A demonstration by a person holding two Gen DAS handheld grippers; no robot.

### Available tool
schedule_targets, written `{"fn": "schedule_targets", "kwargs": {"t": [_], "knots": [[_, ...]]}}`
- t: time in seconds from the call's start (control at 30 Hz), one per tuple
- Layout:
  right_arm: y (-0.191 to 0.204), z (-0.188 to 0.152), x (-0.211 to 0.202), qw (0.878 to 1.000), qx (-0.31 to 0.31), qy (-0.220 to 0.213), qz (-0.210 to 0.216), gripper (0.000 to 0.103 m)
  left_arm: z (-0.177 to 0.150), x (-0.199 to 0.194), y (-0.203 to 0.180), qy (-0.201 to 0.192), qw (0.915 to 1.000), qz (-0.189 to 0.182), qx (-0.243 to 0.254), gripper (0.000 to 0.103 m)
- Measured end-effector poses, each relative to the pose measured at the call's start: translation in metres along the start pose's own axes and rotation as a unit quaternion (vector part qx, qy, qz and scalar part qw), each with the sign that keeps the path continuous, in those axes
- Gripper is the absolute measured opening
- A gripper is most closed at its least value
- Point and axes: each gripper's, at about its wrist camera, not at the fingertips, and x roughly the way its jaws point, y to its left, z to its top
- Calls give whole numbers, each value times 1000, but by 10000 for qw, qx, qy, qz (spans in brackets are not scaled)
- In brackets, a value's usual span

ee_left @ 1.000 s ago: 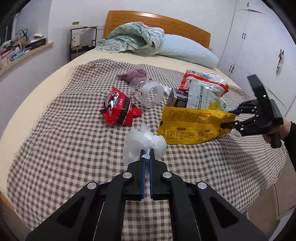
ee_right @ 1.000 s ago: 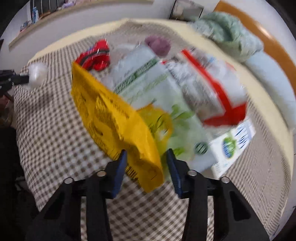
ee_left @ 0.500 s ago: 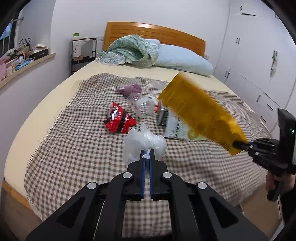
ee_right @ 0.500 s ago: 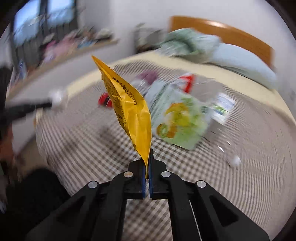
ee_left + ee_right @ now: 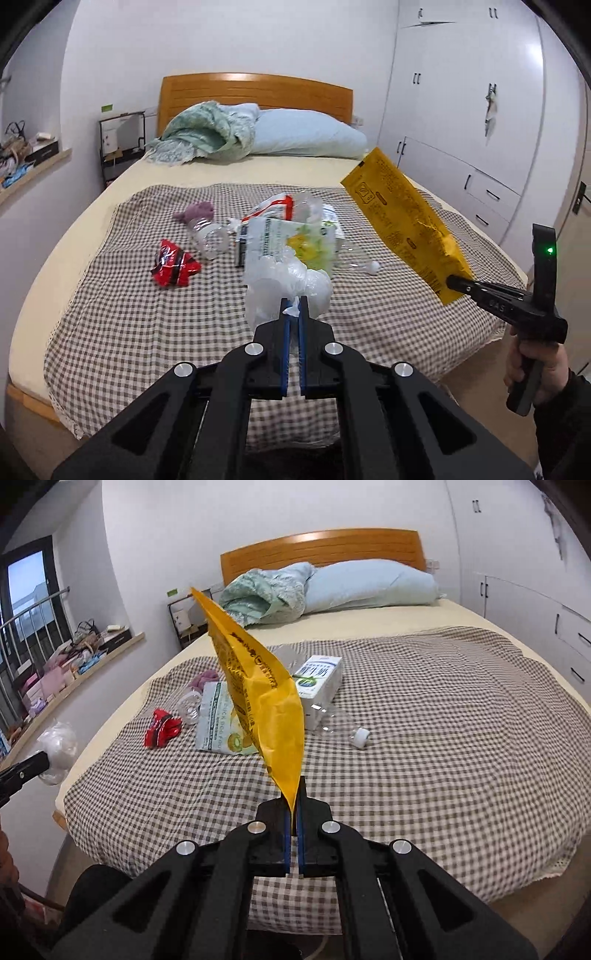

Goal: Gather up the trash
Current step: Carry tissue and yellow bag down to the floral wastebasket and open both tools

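My left gripper [image 5: 293, 308] is shut on a crumpled clear plastic bag [image 5: 286, 282], held in the air off the foot of the bed; the bag [image 5: 57, 746] also shows at the left edge of the right wrist view. My right gripper [image 5: 294, 805] is shut on the lower corner of a yellow snack bag [image 5: 258, 690], which stands up from the jaws. From the left wrist view the yellow bag [image 5: 402, 218] hangs at the right above the checked blanket [image 5: 155, 317]. On the blanket lie a red wrapper [image 5: 173, 264], a clear bottle [image 5: 208, 240], a green-and-white pouch [image 5: 218, 720] and a milk carton [image 5: 317, 683].
A white bottle cap [image 5: 360, 736] lies on the checked blanket [image 5: 443, 738]. A purple cloth [image 5: 197, 212], pillow [image 5: 306, 136] and green quilt [image 5: 199, 134] sit toward the headboard. White wardrobes [image 5: 461, 92] line the right wall; a cluttered sill [image 5: 70, 653] runs along the left.
The right gripper closed on the yellow bag, lifted it off the blanket and drew back from the bed. The left gripper also pulled back and rose, still holding the clear bag.
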Motion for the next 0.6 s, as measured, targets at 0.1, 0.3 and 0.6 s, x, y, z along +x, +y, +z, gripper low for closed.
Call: {"fn": "schedule_targets", "kwargs": {"t": [0.1, 0.3, 0.6], "knots": [[-10, -8, -16, 9999, 36, -91, -35, 2, -1, -7, -21, -4, 9998, -63, 162, 1], [-62, -46, -55, 9989, 222, -45, -419, 2, -9, 15, -77, 370, 9956, -693, 515, 1], [-171, -198, -148, 9742, 965, 933, -1812, 2, -77, 99, -238, 1603, 9511, -1897, 1836, 1]]}}
